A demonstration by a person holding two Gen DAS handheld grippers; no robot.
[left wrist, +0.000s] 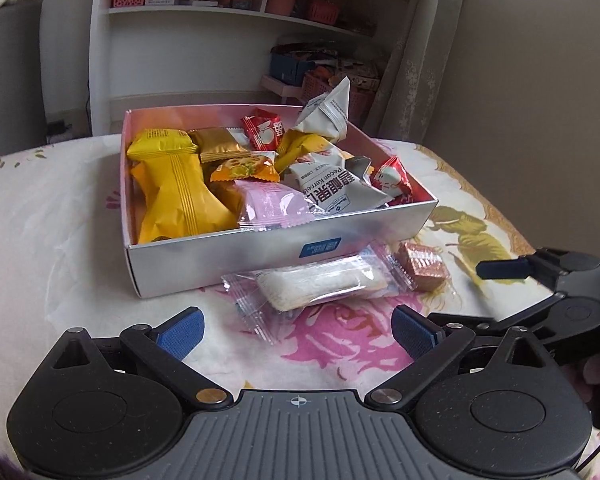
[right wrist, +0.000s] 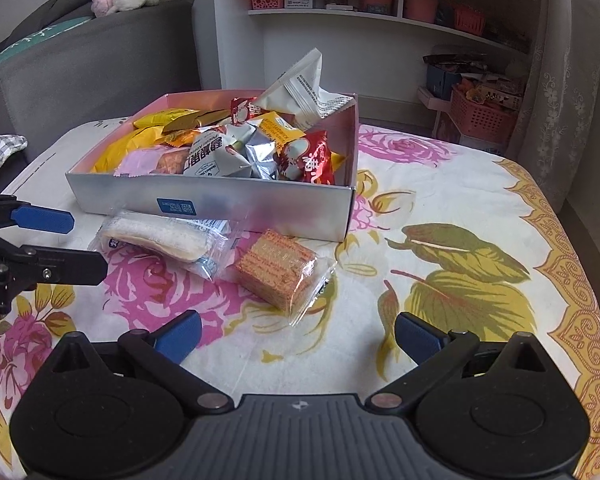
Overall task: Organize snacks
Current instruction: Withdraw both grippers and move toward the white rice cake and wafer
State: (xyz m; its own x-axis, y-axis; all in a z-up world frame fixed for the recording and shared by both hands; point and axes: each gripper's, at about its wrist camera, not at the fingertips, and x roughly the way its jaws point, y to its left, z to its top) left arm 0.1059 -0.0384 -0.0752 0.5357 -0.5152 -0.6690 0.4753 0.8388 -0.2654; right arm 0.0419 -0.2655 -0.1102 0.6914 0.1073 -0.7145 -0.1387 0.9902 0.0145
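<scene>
Both jaws are released and hold nothing: the left gripper (left wrist: 298,330) and the right gripper (right wrist: 298,338) hang over the flowered counter (right wrist: 440,208). Near them, a silver box (left wrist: 236,258) is full of snacks. Two packets lie outside, just in front of it: a white cracker (left wrist: 312,284) and a wafer (right wrist: 278,270), side by side.

i've got a floral cloth-covered table (right wrist: 440,184), with a snack box (right wrist: 260,208), a white wafer pack (right wrist: 160,236) and an orange wafer pack (right wrist: 280,272) on it
</scene>
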